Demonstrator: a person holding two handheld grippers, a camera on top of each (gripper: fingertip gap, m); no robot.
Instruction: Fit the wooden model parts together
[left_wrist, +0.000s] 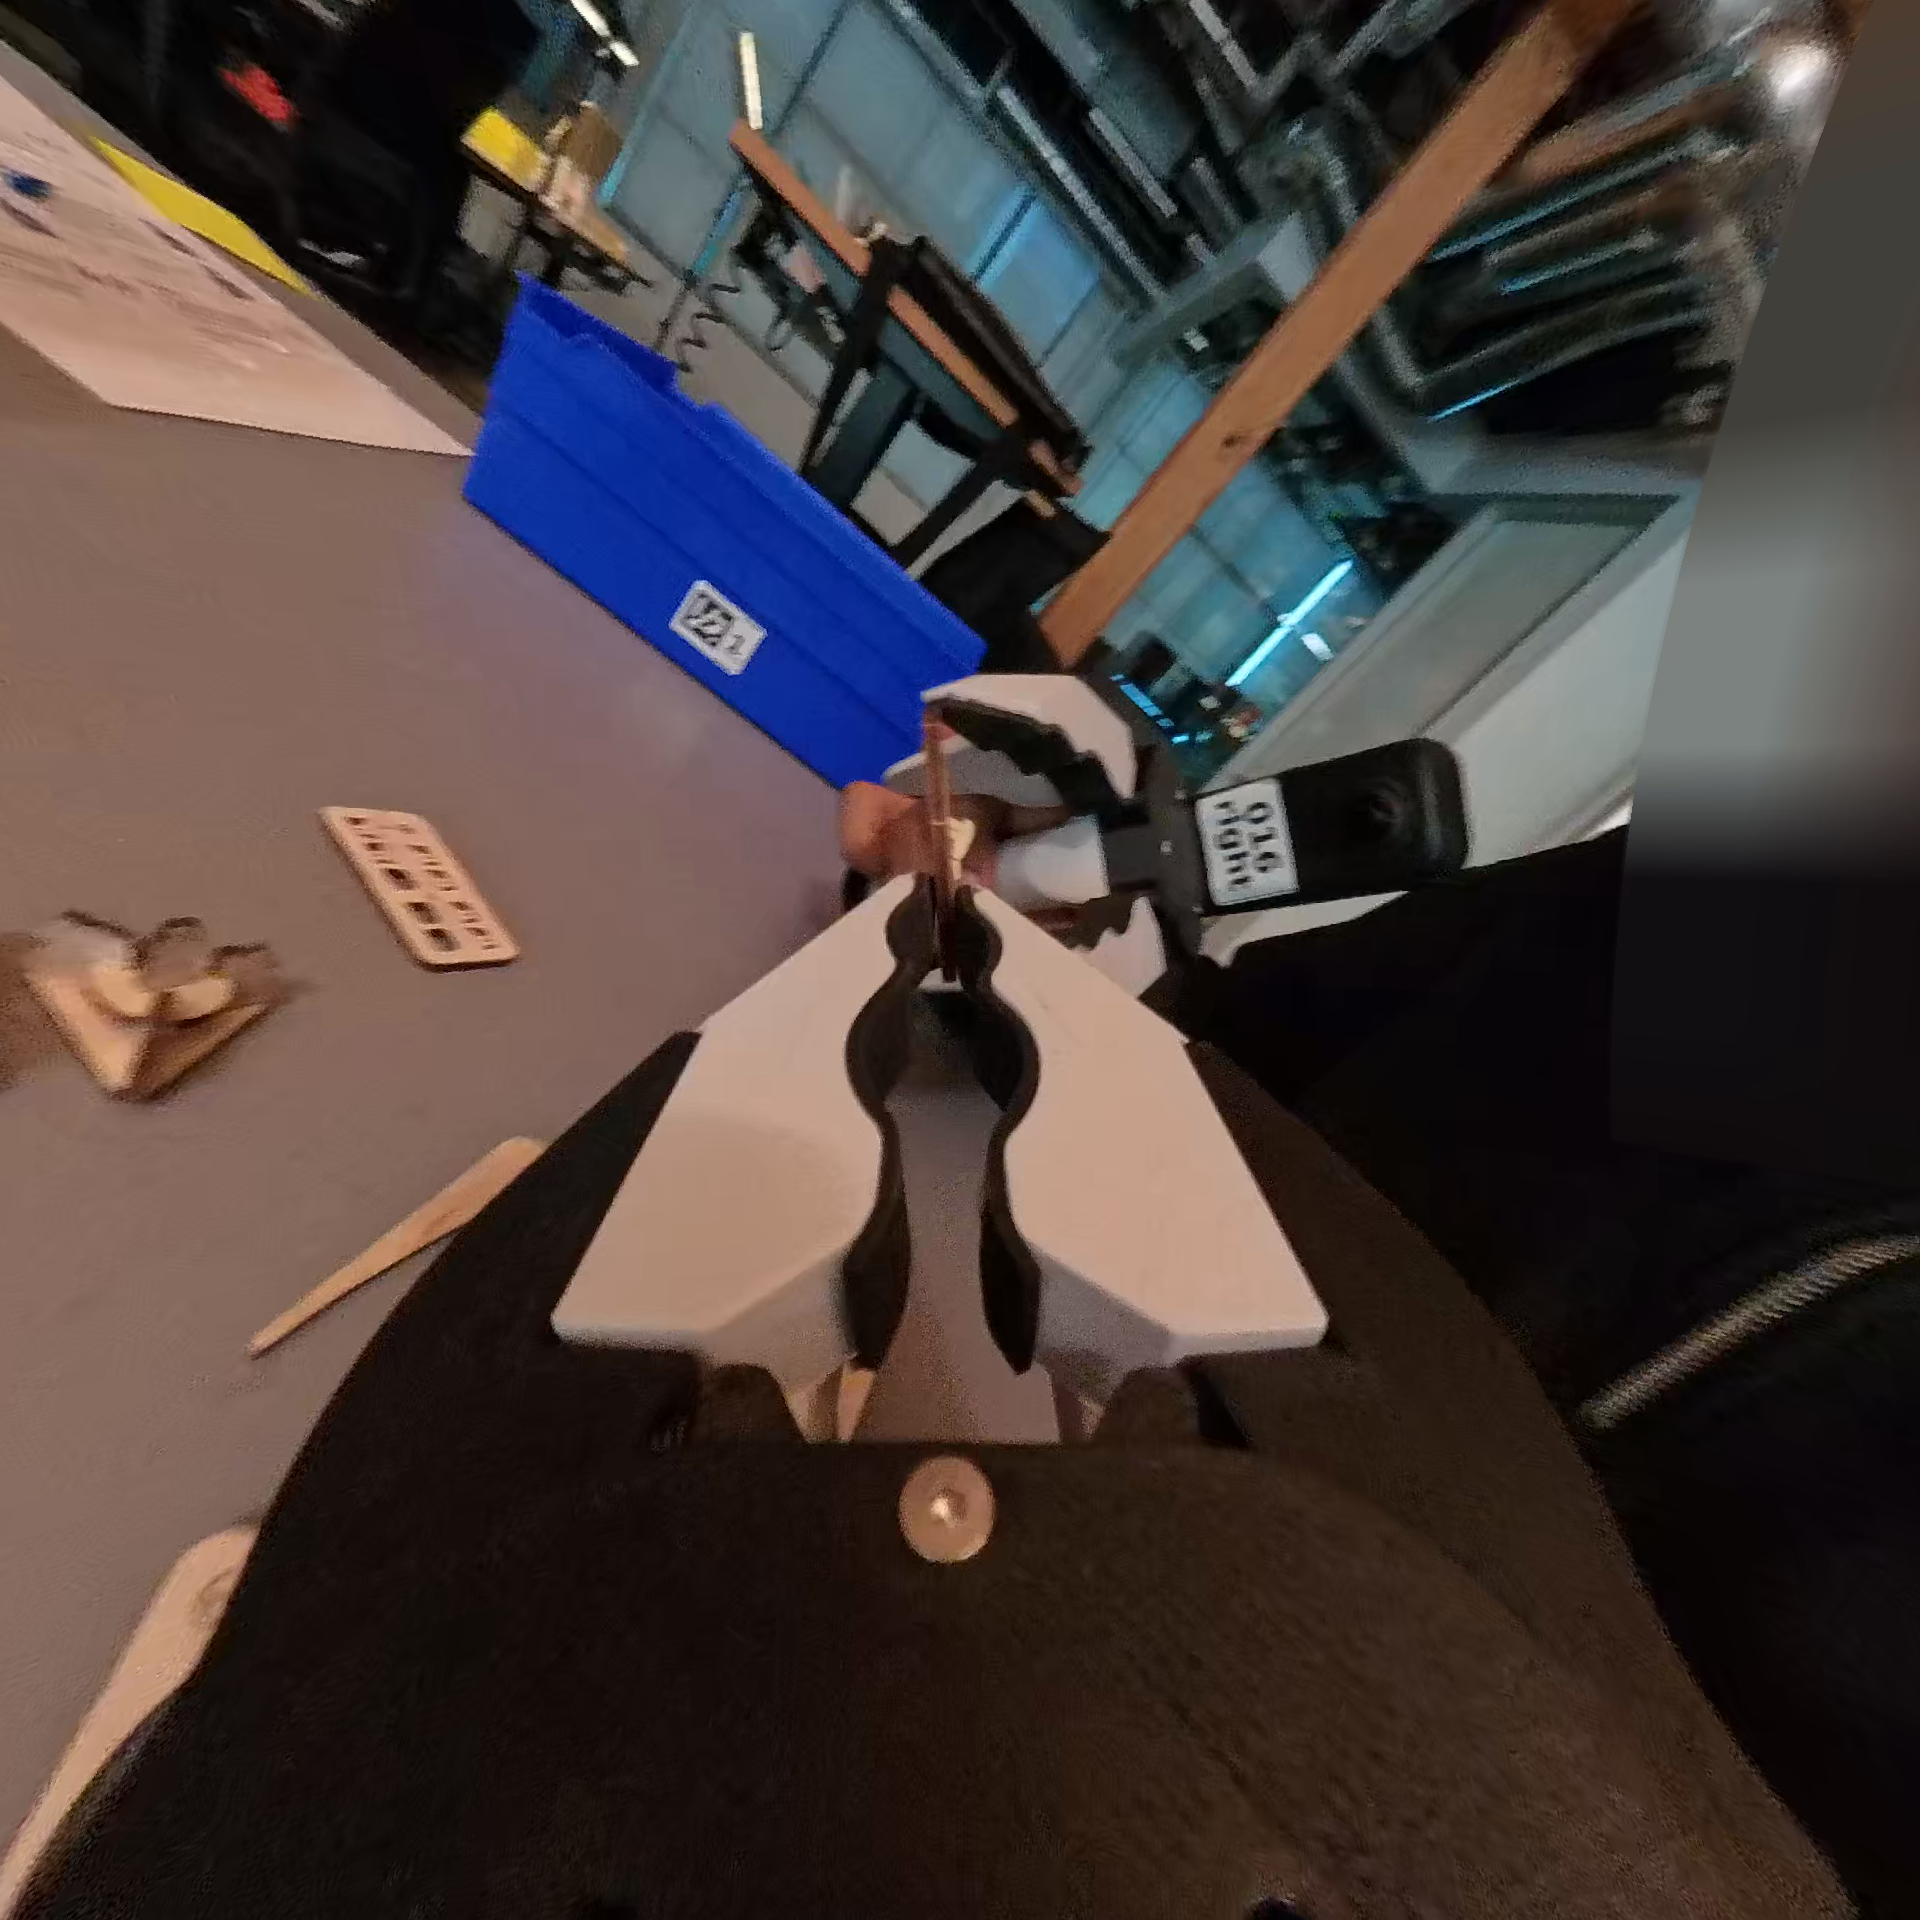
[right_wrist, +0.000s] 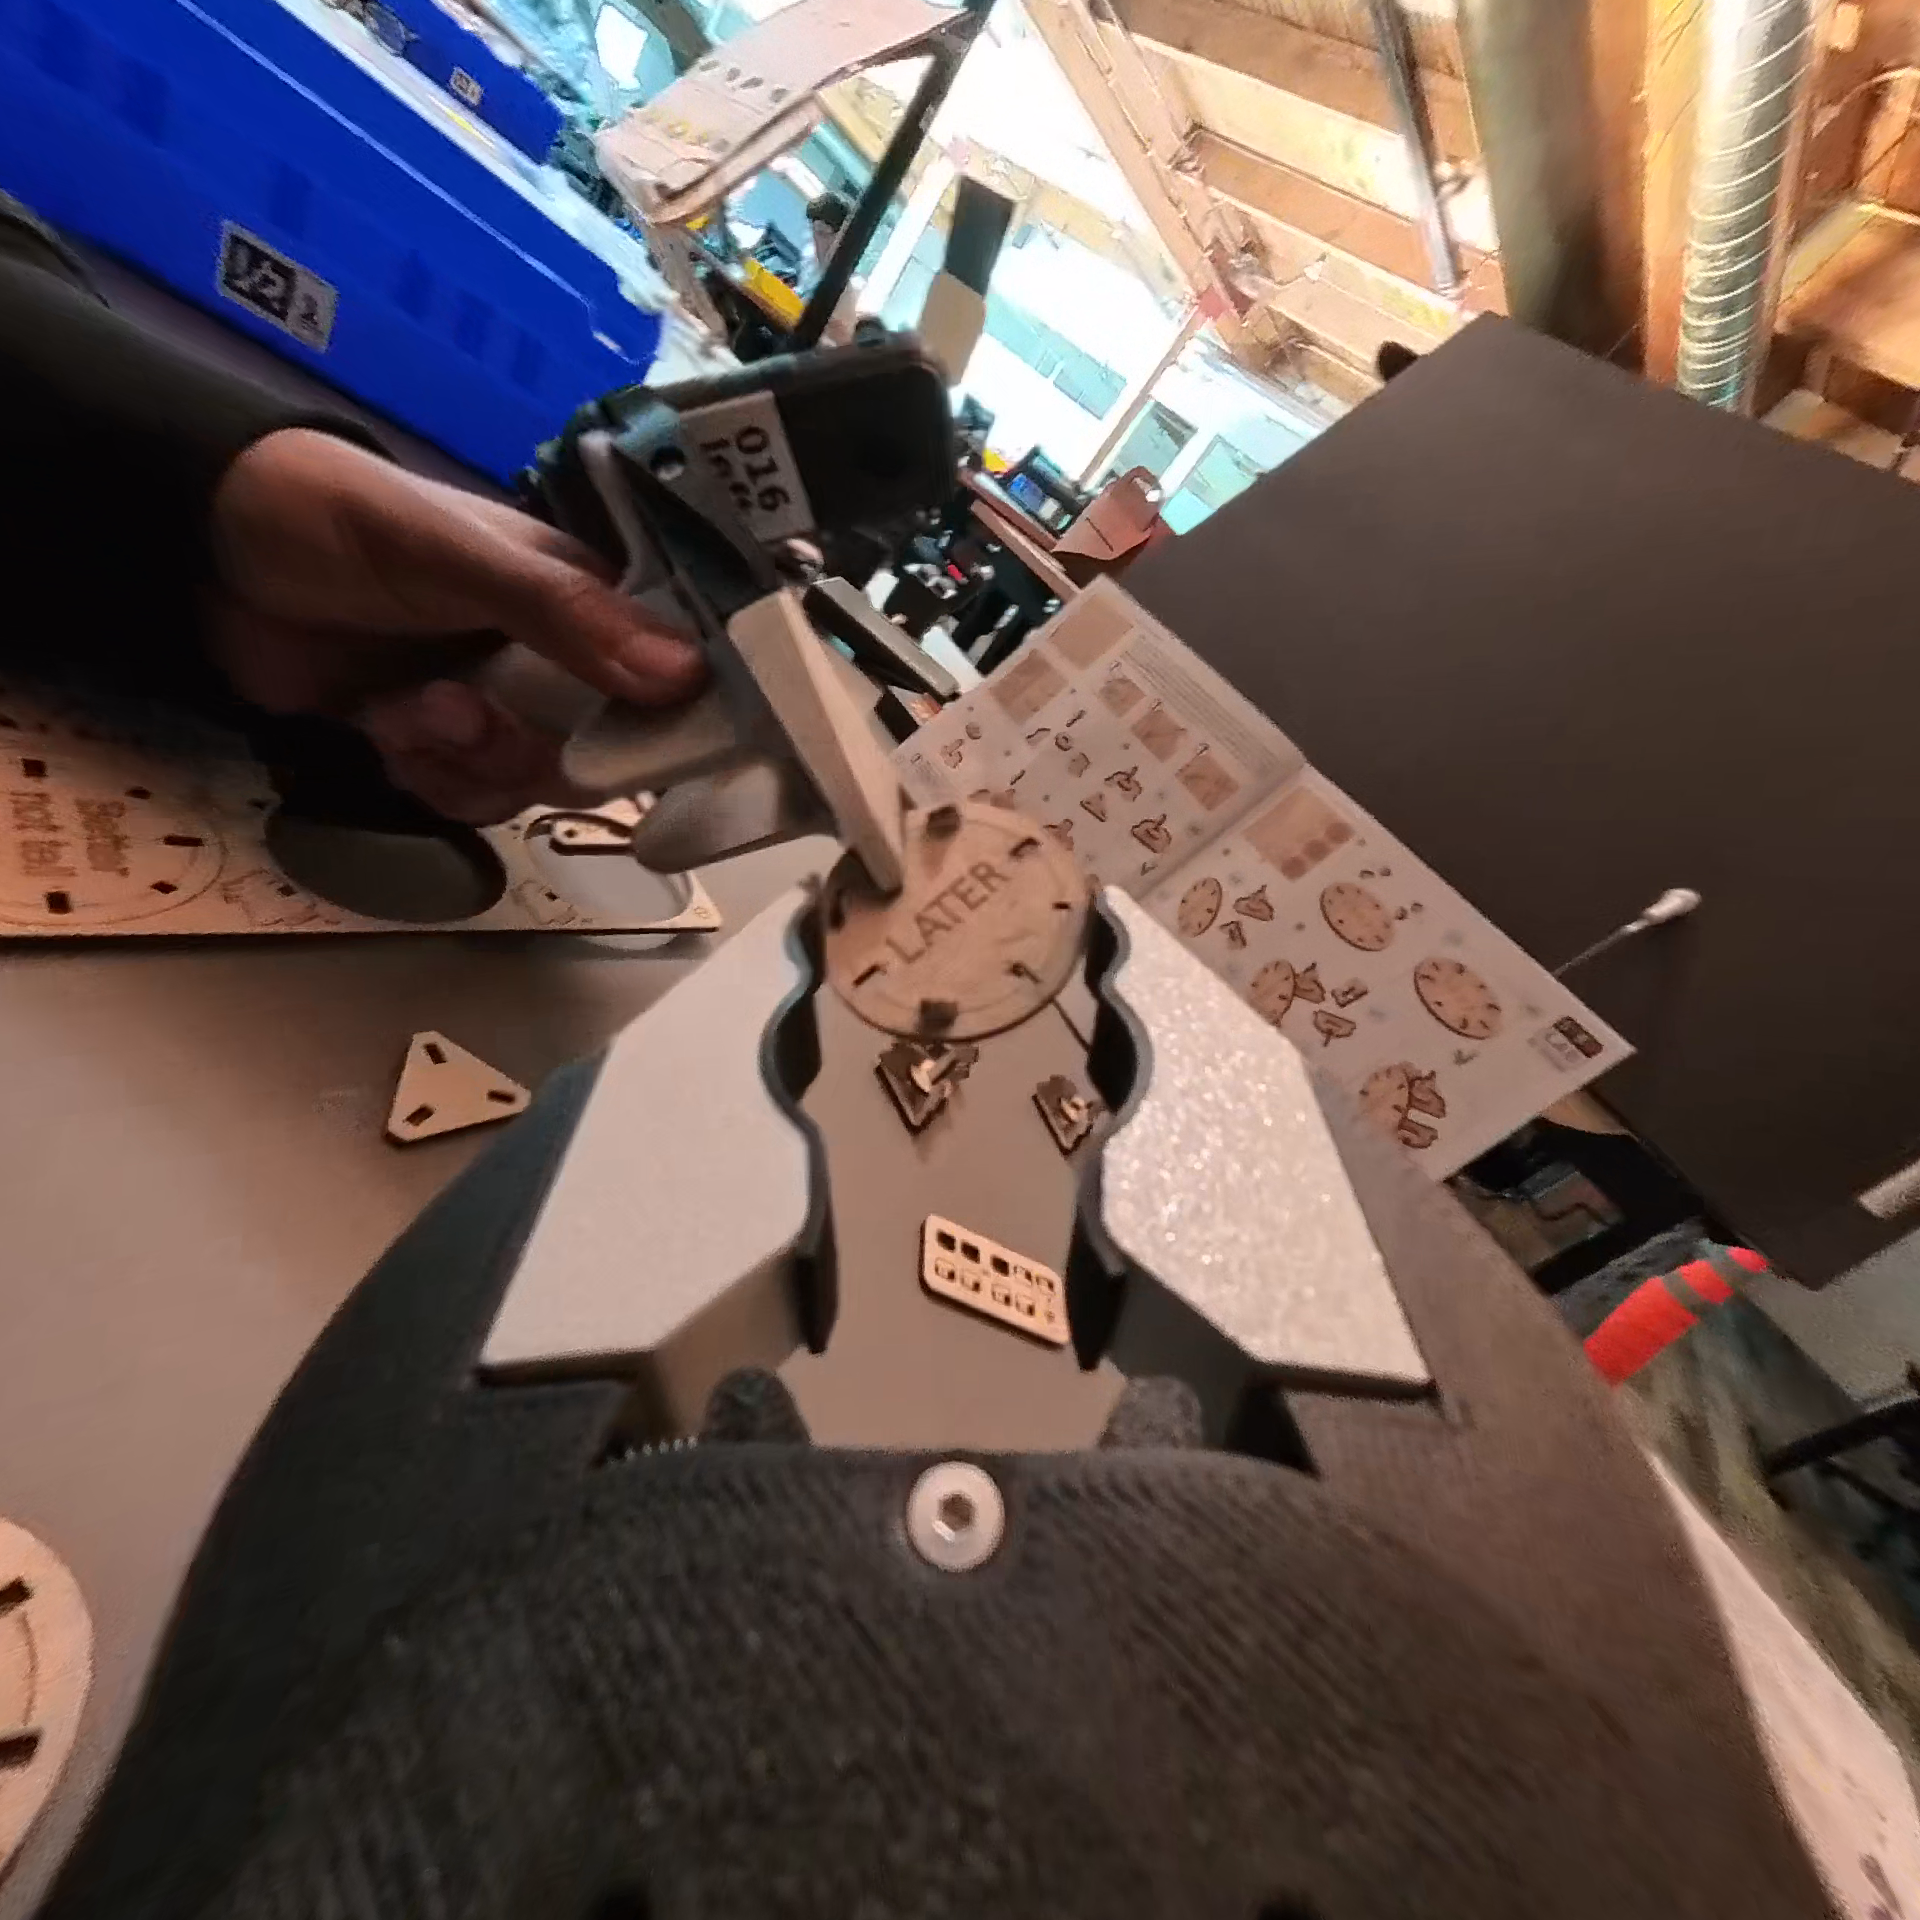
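Both hand-held grippers grip one wooden disc: right hand-held gripper clamps its rim, left hand-held gripper pinches its edge at 10 o'clock.

The desk is matt grey. The bin at its far edge is bright blue. The pale tan wooden disc bears dark slots; white fingers carry black pads.

A grey table bears wooden cut-outs, a blue bin and an instruction sheet.
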